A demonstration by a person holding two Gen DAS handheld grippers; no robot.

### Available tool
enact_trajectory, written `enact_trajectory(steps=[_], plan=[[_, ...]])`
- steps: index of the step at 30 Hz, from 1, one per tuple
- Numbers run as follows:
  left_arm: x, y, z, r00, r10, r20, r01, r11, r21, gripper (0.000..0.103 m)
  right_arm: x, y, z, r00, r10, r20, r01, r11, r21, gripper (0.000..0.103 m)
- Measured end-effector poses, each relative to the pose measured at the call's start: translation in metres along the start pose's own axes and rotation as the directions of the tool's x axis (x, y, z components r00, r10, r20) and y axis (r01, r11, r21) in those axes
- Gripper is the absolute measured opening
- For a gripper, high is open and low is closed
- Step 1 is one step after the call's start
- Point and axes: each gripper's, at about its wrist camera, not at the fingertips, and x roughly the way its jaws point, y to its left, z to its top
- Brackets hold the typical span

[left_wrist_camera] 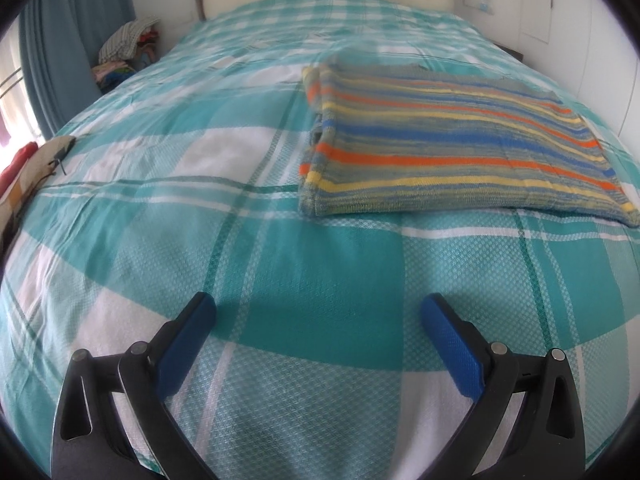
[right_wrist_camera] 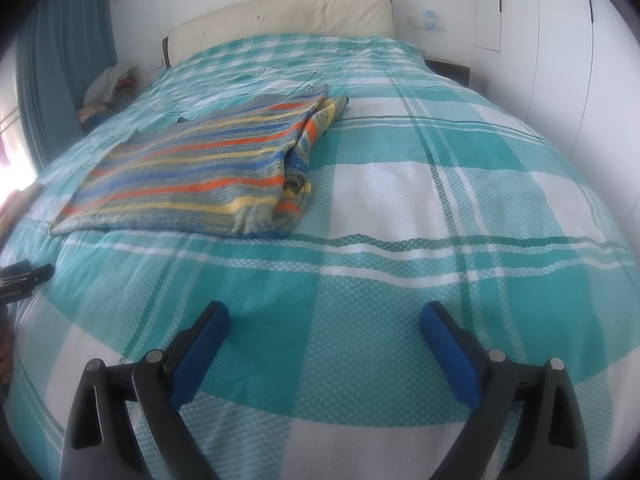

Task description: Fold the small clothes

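A striped sweater (left_wrist_camera: 452, 140) lies folded into a flat rectangle on the checked bed (left_wrist_camera: 280, 264), beyond both grippers. The left gripper (left_wrist_camera: 318, 312) and right gripper (right_wrist_camera: 324, 316) hover apart from it, jaws wide and empty; the fold looks largely finished.

Bed (left_wrist_camera: 200, 208) with cream padded headboard (right_wrist_camera: 280, 12), covered edge to edge by teal-and-white checked bedspread (right_wrist_camera: 400, 280), lightly wrinkled toward the head. Lying flat on the spread: folded striped knit garment (left_wrist_camera: 452, 148) in orange, blue, yellow and grey, layered edges showing at one side.
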Motion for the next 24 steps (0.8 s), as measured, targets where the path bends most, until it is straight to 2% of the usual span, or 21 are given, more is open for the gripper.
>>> enact_trajectory(steps=[9, 16, 24], plan=[[0.000, 0.000, 0.000, 1.000, -0.002, -0.001, 0.002, 1.000, -0.001, 0.103, 0.000, 0.001, 0.000, 1.000, -0.016, 0.001, 0.016, 1.000, -0.005, 0.096], [0.001, 0.000, 0.000, 1.000, -0.007, -0.005, 0.007, 1.000, -0.004, 0.103, -0.018, 0.007, 0.007, 0.991, -0.131, 0.030, 0.132, 0.991, -0.020, 0.096], [0.001, 0.000, 0.000, 1.000, -0.008, -0.006, 0.008, 1.000, -0.004, 0.103, -0.023, 0.021, 0.013, 0.969, -0.245, 0.028, 0.246, 0.962, -0.119, 0.096]])
